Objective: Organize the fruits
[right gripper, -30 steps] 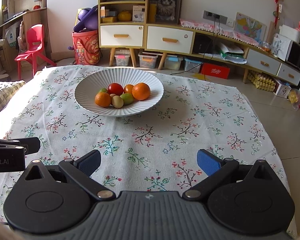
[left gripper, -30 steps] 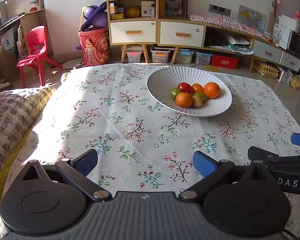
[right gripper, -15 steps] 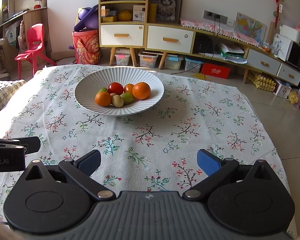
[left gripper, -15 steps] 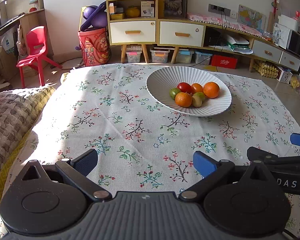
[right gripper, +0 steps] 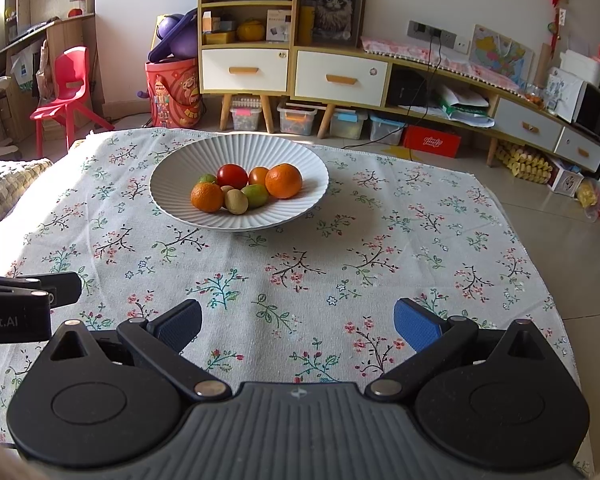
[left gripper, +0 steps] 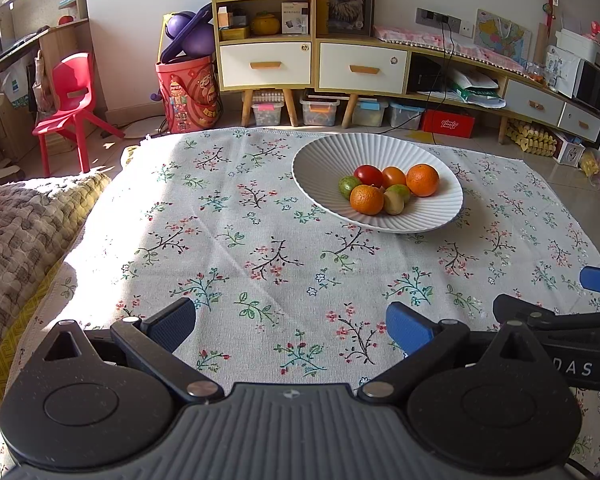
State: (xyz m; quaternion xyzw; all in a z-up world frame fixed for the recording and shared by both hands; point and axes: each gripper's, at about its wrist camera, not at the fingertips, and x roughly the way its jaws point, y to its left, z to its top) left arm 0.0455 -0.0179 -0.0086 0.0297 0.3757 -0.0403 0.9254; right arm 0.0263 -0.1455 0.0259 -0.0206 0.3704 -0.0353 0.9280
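With all the fruits (right gripper: 246, 190) heaped in the white ribbed ceramic bowl (right gripper: 300, 152) toward the far edge of the floral-clothed worktop (left gripper: 260, 264), both the left tool (left gripper: 290, 322) and right tool (right gripper: 298, 322) hover wide and empty well short of it; any approach should descend from above, since the near cloth is clear while the right edge drops to floor

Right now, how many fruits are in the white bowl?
7 visible: orange, tangerine, tomato, persimmon, kiwi, green fruits; more may hide behind.
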